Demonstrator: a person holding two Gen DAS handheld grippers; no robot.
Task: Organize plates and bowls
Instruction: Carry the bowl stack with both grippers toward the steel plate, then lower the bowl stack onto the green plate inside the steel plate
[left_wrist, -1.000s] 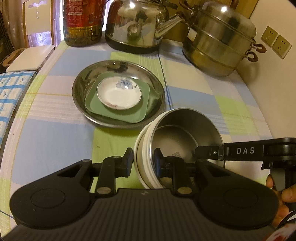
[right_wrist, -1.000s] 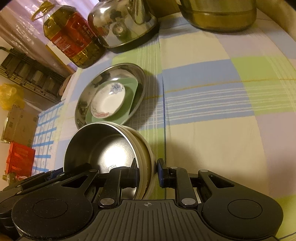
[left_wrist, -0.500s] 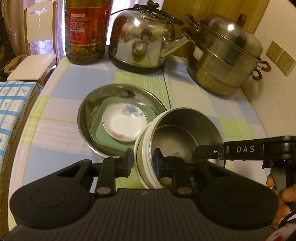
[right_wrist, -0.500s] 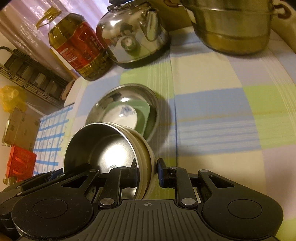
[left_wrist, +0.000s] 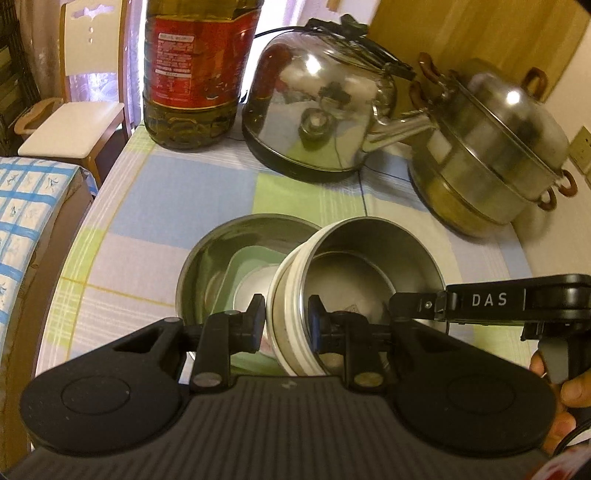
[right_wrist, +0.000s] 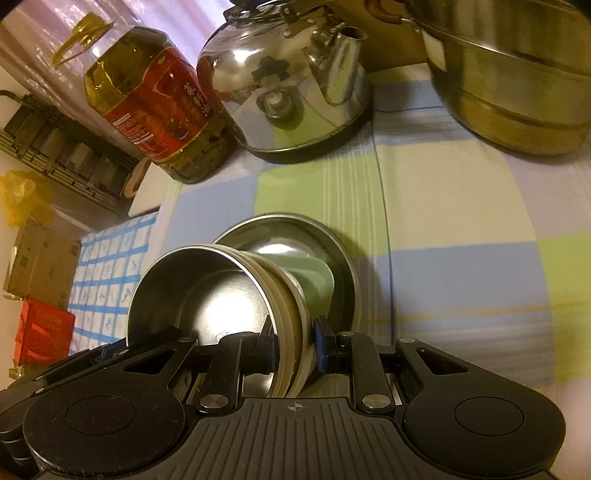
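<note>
A round steel bowl with cream outer wall (left_wrist: 354, 295) is being held, clamped by the left gripper (left_wrist: 286, 317) and right gripper (right_wrist: 293, 341), above a round steel plate (left_wrist: 207, 258); lowering onto the stack seems next.

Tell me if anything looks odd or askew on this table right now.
Nothing spilled or damaged. The only tilted thing is the steel bowl with a cream outer wall, held by both the left gripper and right gripper above the round steel plate that holds a green square plate.
</note>
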